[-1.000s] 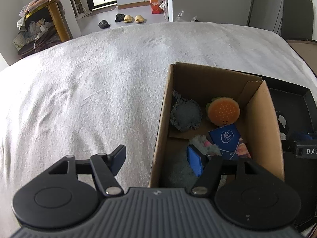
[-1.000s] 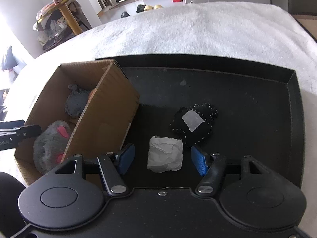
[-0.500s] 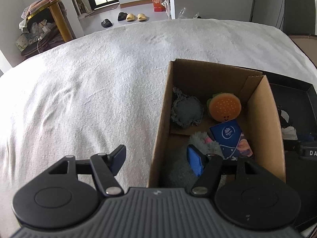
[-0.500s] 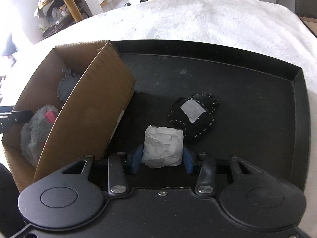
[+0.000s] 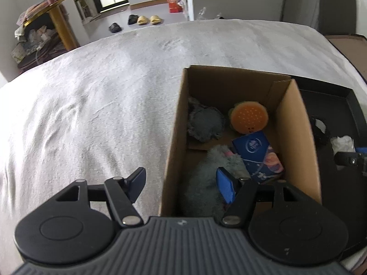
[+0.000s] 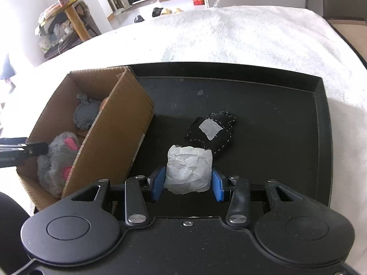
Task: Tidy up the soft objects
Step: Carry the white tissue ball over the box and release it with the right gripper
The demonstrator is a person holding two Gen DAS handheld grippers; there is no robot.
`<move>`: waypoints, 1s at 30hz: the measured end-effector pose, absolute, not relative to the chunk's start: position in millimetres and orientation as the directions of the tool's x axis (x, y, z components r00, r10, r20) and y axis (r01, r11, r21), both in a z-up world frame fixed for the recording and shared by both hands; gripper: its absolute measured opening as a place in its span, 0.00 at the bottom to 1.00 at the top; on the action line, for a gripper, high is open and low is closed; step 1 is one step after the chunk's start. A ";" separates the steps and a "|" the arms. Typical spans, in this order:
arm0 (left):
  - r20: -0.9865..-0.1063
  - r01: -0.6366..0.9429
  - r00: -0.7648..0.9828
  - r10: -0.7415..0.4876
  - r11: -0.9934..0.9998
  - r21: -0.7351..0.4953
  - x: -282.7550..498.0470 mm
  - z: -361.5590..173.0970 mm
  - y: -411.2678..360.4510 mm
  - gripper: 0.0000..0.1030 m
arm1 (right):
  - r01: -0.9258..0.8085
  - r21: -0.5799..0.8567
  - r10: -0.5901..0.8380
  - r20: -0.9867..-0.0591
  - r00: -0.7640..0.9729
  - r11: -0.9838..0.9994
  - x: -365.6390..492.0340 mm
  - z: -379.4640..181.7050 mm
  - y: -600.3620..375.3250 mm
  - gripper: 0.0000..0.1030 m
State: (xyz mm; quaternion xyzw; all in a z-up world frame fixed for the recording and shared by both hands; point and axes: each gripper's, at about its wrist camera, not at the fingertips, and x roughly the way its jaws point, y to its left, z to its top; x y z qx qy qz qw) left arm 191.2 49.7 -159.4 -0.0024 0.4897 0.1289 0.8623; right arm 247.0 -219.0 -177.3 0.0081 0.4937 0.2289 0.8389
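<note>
My right gripper (image 6: 188, 184) is shut on a crumpled white paper wad (image 6: 188, 169) over the black tray (image 6: 321, 114). A black stitched pouch with a white patch (image 6: 212, 131) lies just beyond it. My left gripper (image 5: 181, 184) is open and straddles the left wall of the cardboard box (image 5: 174, 137); its right finger is inside, by a grey plush toy (image 5: 206, 183). The box also holds a grey knitted piece (image 5: 205, 122), an orange burger plush (image 5: 248, 116) and a blue tissue pack (image 5: 254, 147). The box (image 6: 114, 142) stands at the tray's left end in the right wrist view.
Box and tray rest on a white bedspread (image 5: 91, 103). Past the bed are the floor with slippers (image 5: 144, 19), a cluttered round table (image 5: 52, 23) at the left and an orange carton (image 5: 173, 3).
My right gripper closed on the paper wad and has lifted it slightly, farther from the box. My left gripper stayed open and shifted slightly at the box's left wall.
</note>
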 end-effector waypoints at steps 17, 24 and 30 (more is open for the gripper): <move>-0.848 -0.199 0.509 0.151 0.978 0.055 175.1 -146.7 63.2 0.64 | -0.393 0.209 0.393 -0.784 0.480 0.896 222.0 -119.5 -185.2 0.41; -0.841 -0.209 0.532 0.095 0.978 -0.021 165.4 -146.7 76.9 0.64 | -0.402 0.185 0.384 -0.775 0.501 0.897 217.2 -101.0 -170.6 0.41; -0.830 -0.207 0.552 0.084 0.978 -0.039 161.4 -146.8 80.1 0.64 | -0.415 0.165 0.379 -0.772 0.510 0.895 211.8 -89.3 -158.8 0.41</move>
